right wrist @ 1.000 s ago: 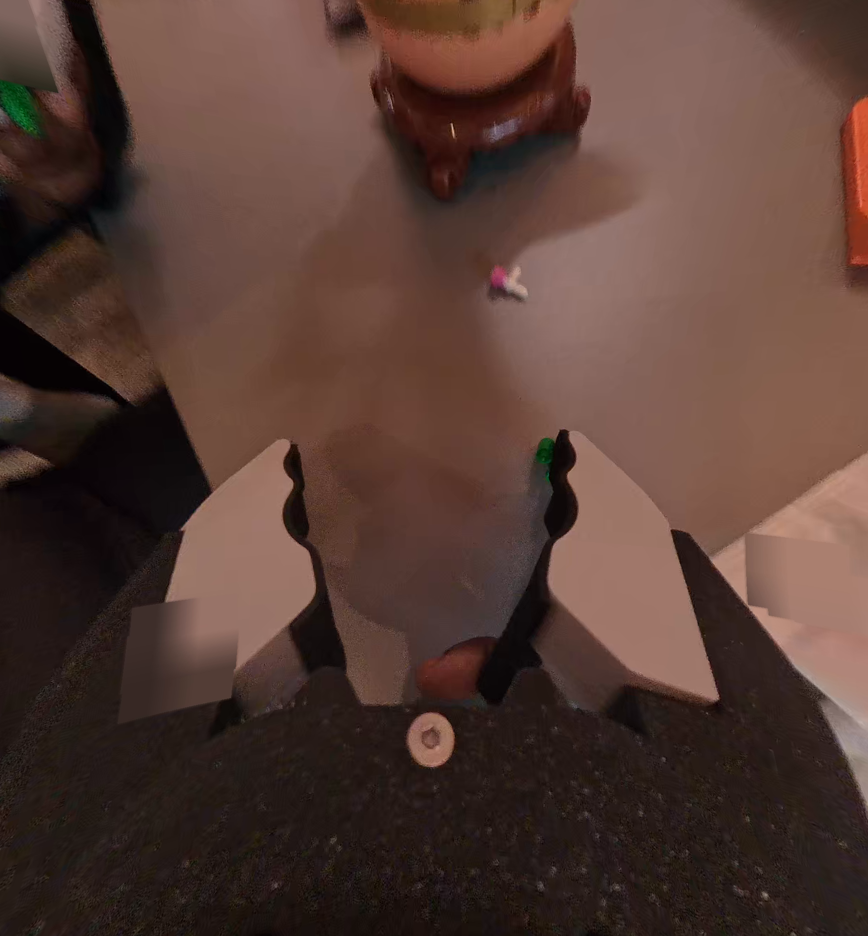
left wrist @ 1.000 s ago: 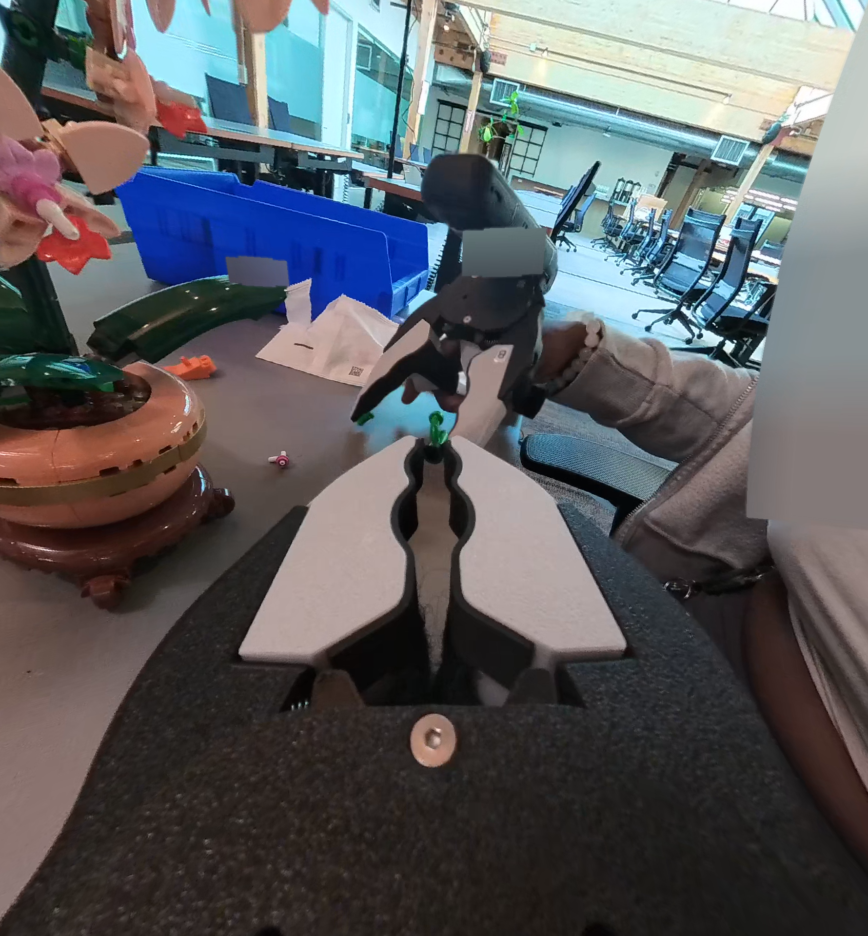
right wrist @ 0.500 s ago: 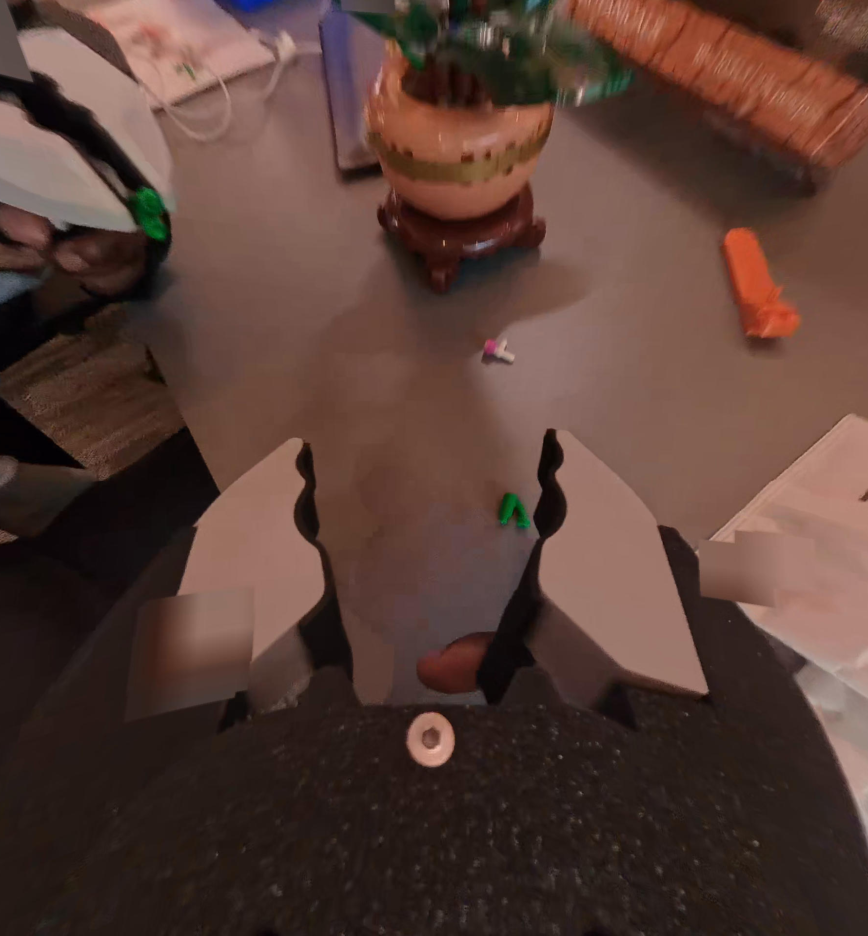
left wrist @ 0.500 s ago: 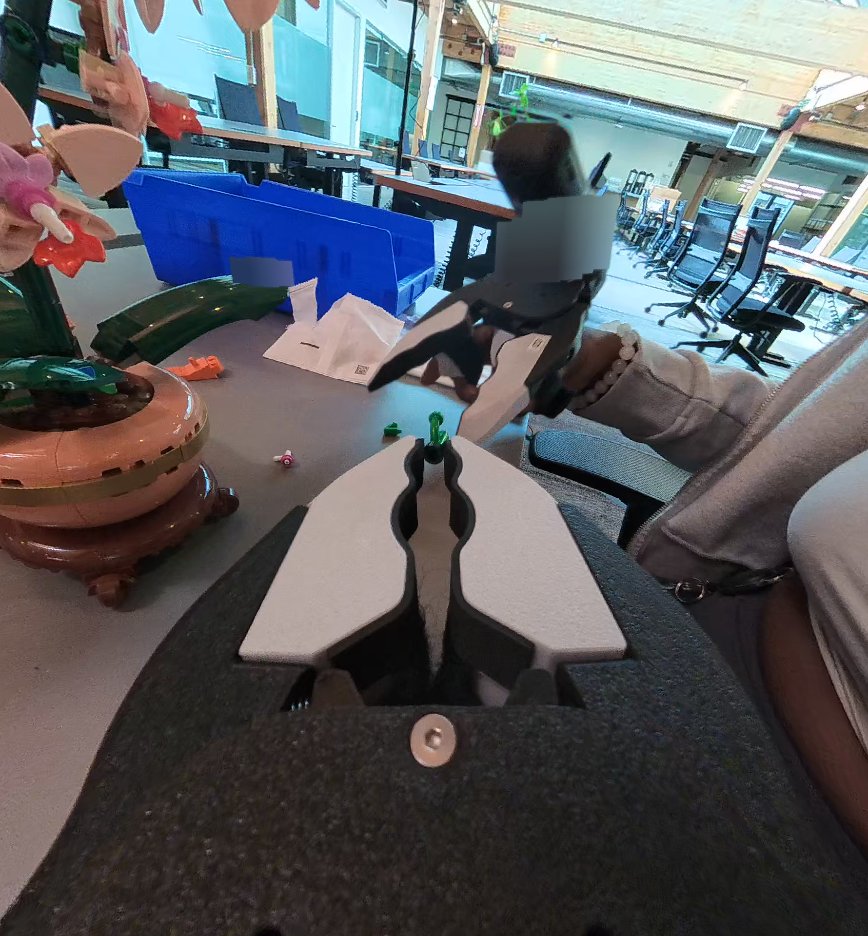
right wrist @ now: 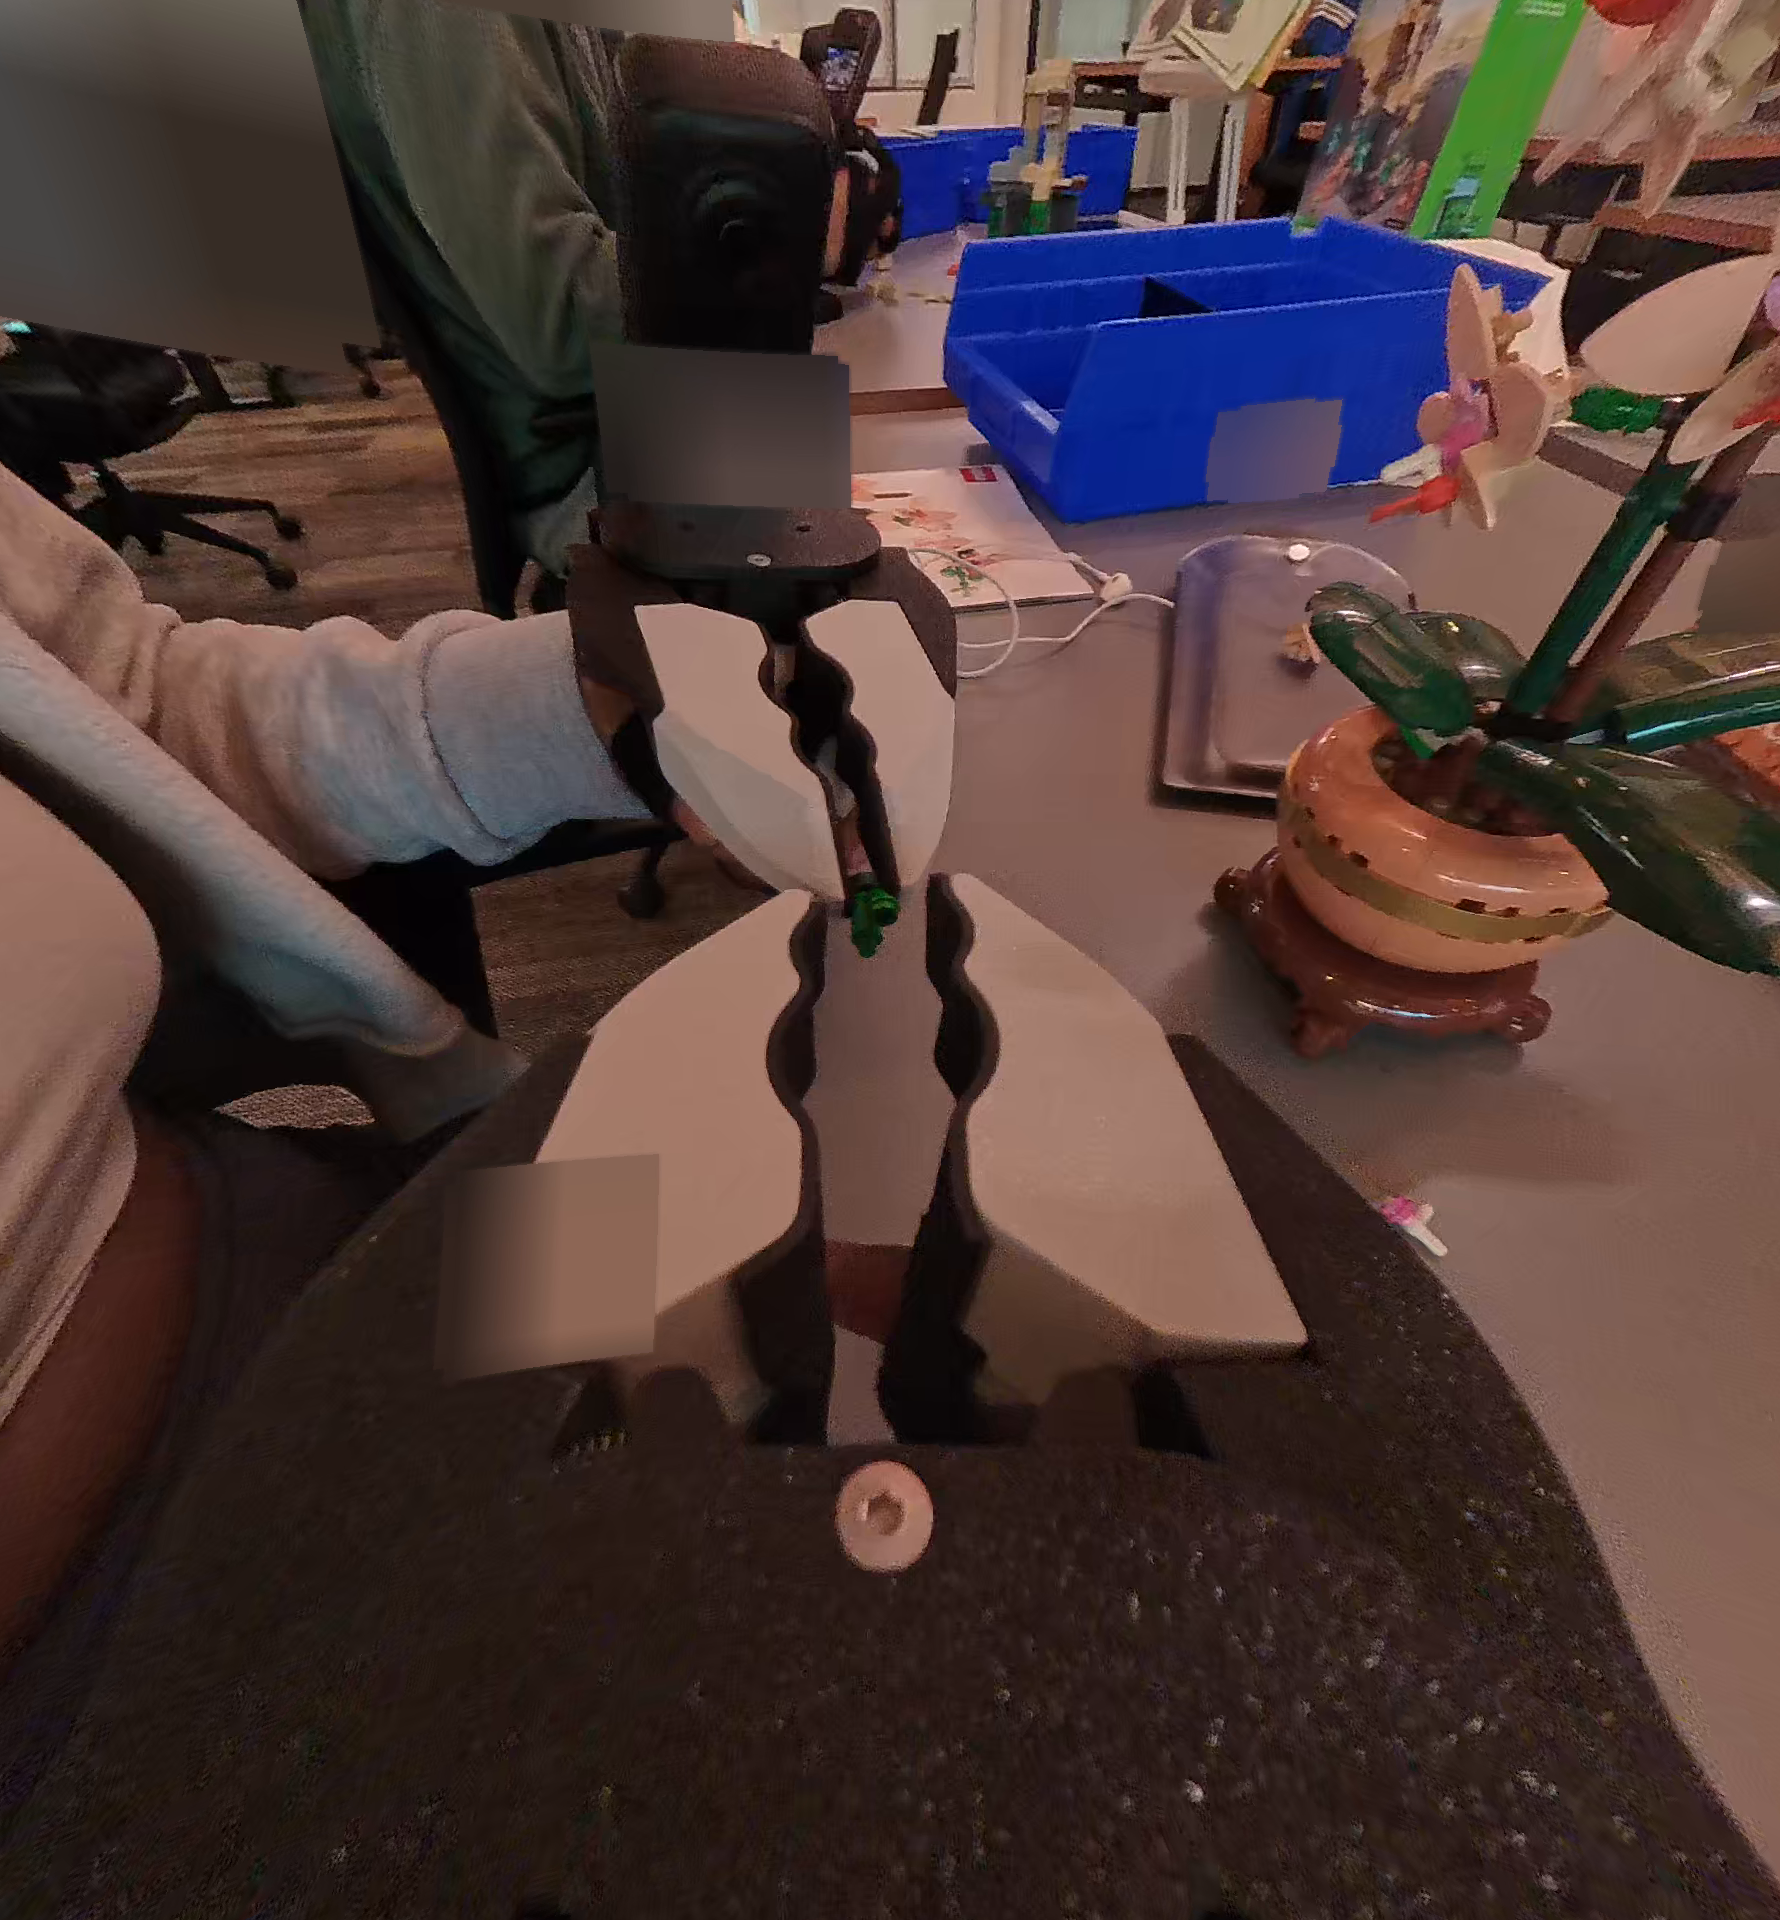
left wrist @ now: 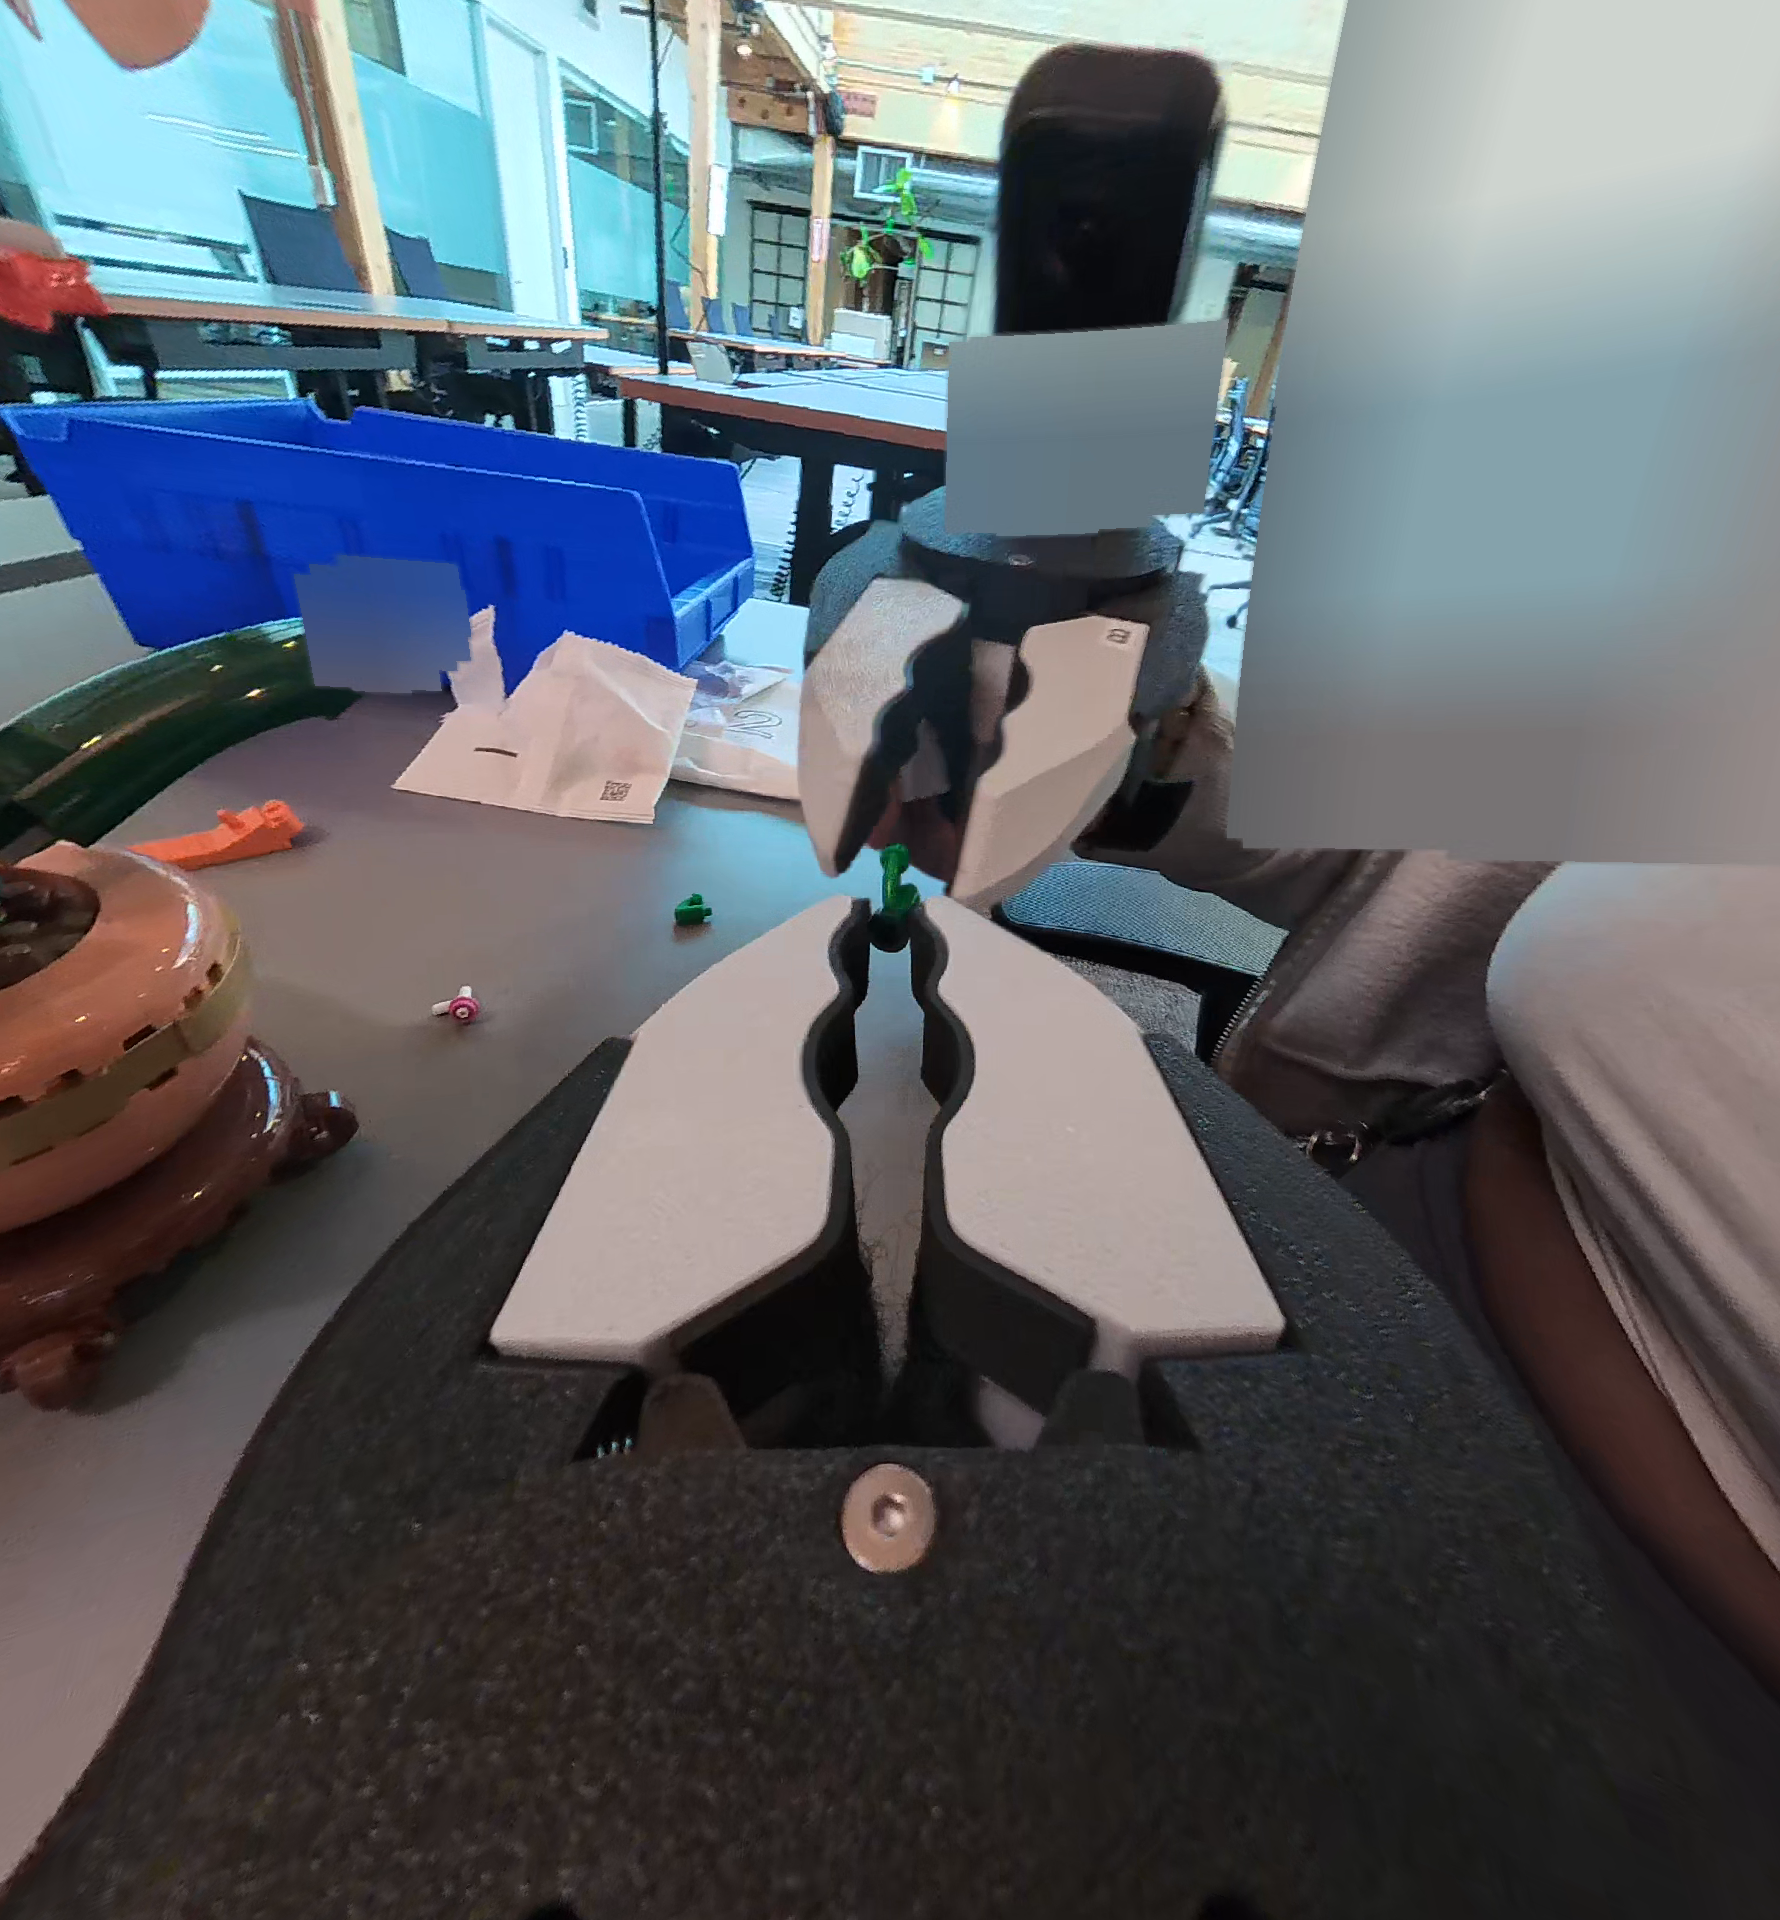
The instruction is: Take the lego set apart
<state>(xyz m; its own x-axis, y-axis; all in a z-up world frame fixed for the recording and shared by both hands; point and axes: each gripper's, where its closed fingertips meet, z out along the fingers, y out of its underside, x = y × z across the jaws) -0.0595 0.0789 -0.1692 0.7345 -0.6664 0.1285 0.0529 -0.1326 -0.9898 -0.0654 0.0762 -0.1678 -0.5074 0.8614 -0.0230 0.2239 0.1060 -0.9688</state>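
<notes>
Left wrist view: left gripper pinches a small green piece at its fingers' tips, off the tabletop edge, right gripper just above. Right wrist view: right gripper gapes, empty, fingers flanking the piece; orchid pot stands well apart.

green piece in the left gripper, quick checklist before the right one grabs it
1. left gripper shut on the small green piece: ok.
2. Green piece sticks out past the left tips, free to grab: ok.
3. right gripper jaws apart, not yet closed on it: ok.
4. Green piece lined up between the right tips: ok in the right wrist view, near the left fingertip.
5. How far it reaches in between the right fingers: cannot tell.
6. Loose green piece and pink piece lie on the table, away from both grippers: ok.
</notes>
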